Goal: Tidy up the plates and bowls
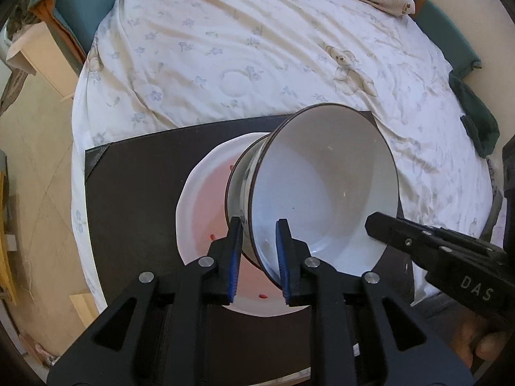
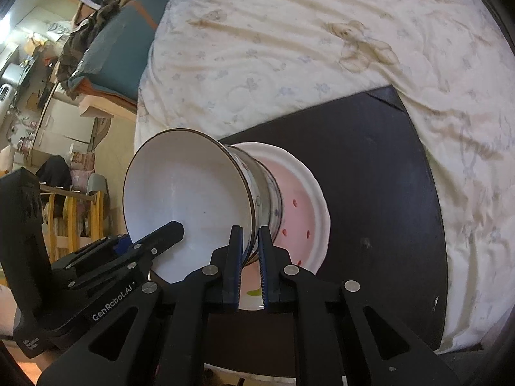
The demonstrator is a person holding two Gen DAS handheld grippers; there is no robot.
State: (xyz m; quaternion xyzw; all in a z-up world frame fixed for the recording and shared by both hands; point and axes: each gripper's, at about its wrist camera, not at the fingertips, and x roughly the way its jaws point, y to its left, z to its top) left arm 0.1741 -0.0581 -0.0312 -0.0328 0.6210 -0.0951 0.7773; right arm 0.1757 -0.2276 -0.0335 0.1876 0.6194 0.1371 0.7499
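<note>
A: Left wrist view first, left to right. Bare floor, then the dark mat [image 1: 135,193] lying on the bed quilt [image 1: 257,48]. On the mat sits the pink-centred plate [image 1: 206,199], and above it a stack of two white bowls with brown rims.

B: Are they sitting on the plate?

A: I can't tell whether the lower bowl [image 1: 239,186] touches it. The stack leans toward the right. The left gripper [image 1: 259,257] has its blue pads either side of the near wall of the upper bowl [image 1: 322,186], one outside, one inside. The gap is narrow, so I read it as clamped on that rim.

B: And the black jaw coming in from the right?

A: That's the right gripper [image 1: 383,225], its tip against the same bowl's rim on the far side.

B: Its own camera?

A: From the left: the left gripper [image 2: 173,230] over the upper bowl [image 2: 186,199], then the right gripper [image 2: 249,262], fingers nearly together with the bowl rims between them. Pinched tight on the bowls, I'd say, though whether it grips one rim or both isn't clear. The lower bowl [image 2: 273,202] and plate [image 2: 305,206] lie to its right.

B: Why two grips?

A: My guess: opposite pinches keep a stacked, tilted load from twisting while it's set on the plate, which would gather the crockery into one pile.
</note>
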